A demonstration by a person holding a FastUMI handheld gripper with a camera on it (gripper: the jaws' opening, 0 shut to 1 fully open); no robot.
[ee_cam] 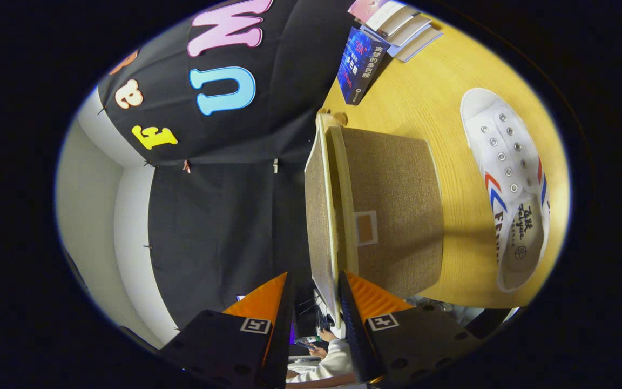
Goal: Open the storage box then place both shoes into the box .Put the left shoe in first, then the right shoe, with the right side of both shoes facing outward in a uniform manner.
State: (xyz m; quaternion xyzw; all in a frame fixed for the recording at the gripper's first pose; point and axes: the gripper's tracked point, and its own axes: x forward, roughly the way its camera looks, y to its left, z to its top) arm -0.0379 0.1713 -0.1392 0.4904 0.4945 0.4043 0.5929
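Black cloth hangs as the booth wall behind a yellow wooden desk (430, 102), and the whole scene appears rolled onto its side. On the desk stands a storage box (397, 216) covered in brown woven fabric, with a small square label on the side facing the camera. Its lid (319, 216) is lifted clear of the box body and stands on edge, hinged at the far end. The gripper (313, 294) has its fingers set narrowly apart, one on each side of the lid's near edge; whether both press on it cannot be told. A white canvas shoe (511, 178) with red and blue stripes and metal eyelets lies on the desk beside the box, apart from it. Beyond the box, near the cloth, a dark blue card (359, 65) stands and some booklets (397, 24) lie stacked. Past the fingers, a person's light sleeve (330, 362) shows.
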